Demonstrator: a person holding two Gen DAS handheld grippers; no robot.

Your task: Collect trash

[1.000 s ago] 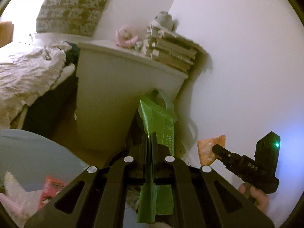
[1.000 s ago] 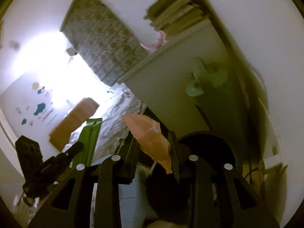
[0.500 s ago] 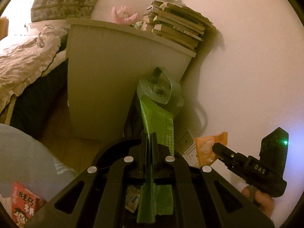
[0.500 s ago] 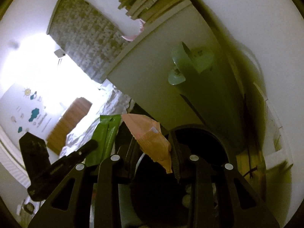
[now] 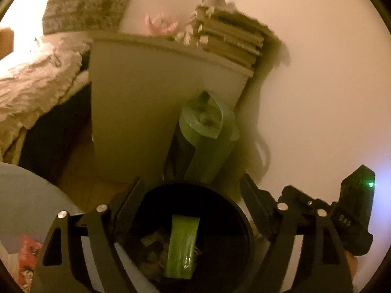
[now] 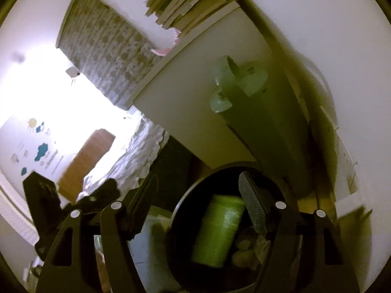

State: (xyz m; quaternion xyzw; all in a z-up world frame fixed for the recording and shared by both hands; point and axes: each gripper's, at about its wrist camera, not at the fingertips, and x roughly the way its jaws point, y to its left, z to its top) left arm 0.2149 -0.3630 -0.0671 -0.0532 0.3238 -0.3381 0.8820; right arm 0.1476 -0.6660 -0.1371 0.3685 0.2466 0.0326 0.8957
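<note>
Hovering over the black bin (image 5: 244, 222), our left gripper (image 5: 193, 195) and right gripper (image 6: 198, 190) are opening, nothing between them; the green wrapper (image 5: 182, 246) lies inside. A red packet (image 5: 28, 256) remains.

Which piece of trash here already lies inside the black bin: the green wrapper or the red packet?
The green wrapper: it lies inside the black bin, while the red packet sits outside, at the left edge.
</note>
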